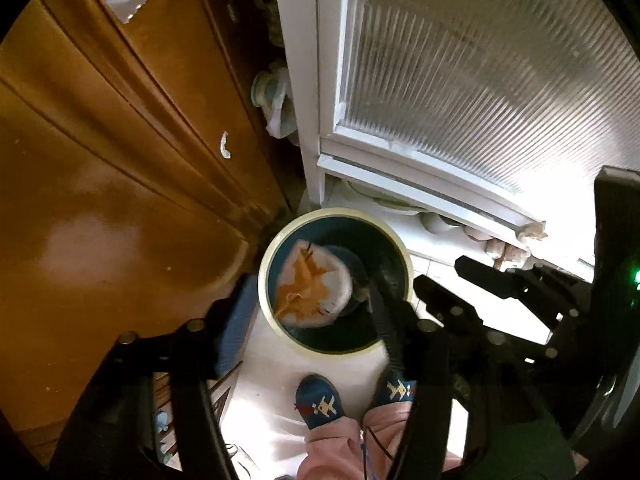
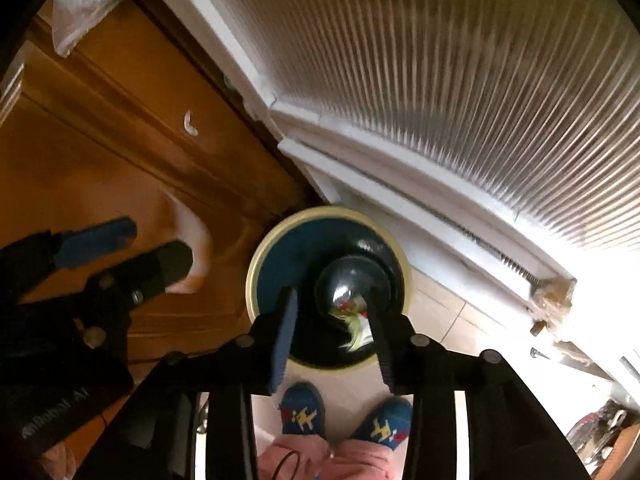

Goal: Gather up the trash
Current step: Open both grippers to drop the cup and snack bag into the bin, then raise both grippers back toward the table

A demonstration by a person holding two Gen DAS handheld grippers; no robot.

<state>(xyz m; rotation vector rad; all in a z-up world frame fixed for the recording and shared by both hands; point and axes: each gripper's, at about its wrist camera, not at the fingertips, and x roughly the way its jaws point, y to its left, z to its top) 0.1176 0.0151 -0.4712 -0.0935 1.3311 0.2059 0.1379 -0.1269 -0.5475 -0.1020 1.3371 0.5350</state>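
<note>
A round bin (image 1: 402,248) with a cream rim and a dark blue inside stands on the floor below both grippers. In the left wrist view a crumpled white paper with orange stains (image 1: 312,284) lies over the bin's mouth. It sits between the spread fingers of my left gripper (image 1: 312,320), and neither pad touches it. In the right wrist view a small blurred scrap, green, white and red (image 2: 356,322), hangs over the bin (image 2: 276,240). It is close to the right-hand finger of my right gripper (image 2: 332,338), whose jaws stand apart. My left gripper (image 2: 132,254) also shows there, at the left.
A brown wooden cabinet (image 1: 120,200) fills the left side. A white door with ribbed glass (image 1: 460,80) rises behind the bin. The person's feet in blue slippers (image 1: 320,400) stand on white tiles just before the bin. Clutter lies under the door's edge.
</note>
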